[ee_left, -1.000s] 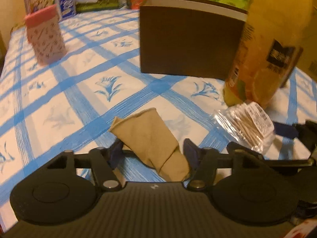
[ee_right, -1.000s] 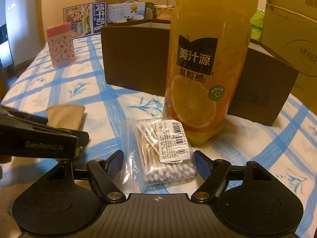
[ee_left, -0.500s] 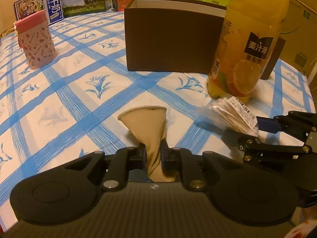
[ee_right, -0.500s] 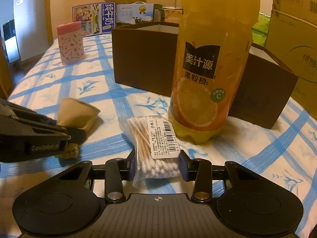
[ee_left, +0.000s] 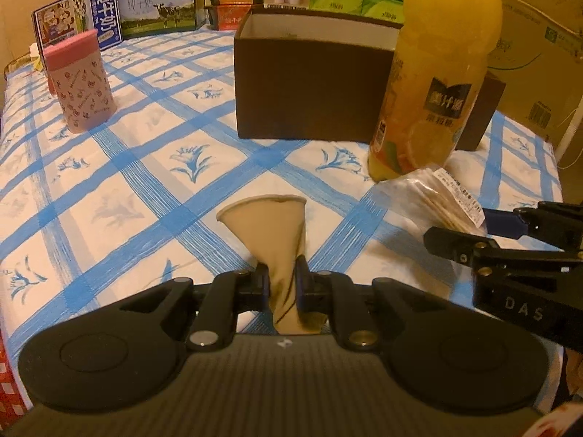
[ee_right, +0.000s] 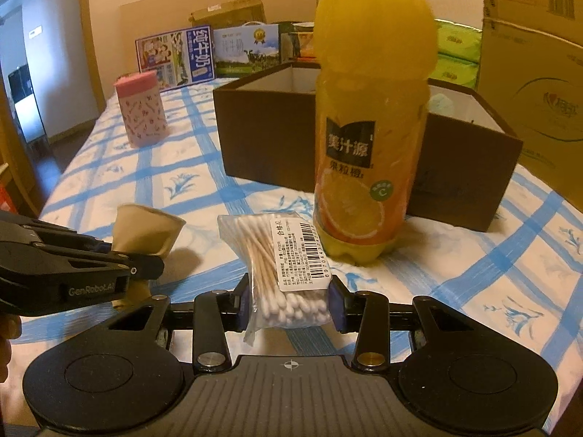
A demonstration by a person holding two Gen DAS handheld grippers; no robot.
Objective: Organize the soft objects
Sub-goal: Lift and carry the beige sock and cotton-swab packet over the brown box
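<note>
The left gripper [ee_left: 282, 284] pinches the beige sock [ee_left: 271, 235] – the right gripper [ee_right: 289, 300], near the juice bottle [ee_right: 368, 138], clamps the cotton swab pack [ee_right: 280, 269].

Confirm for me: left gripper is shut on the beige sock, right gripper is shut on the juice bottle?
Not quite. The left gripper is shut on the beige sock, but the right gripper is shut on the bag of cotton swabs, as the right wrist view shows. The juice bottle stands untouched behind it.
</note>
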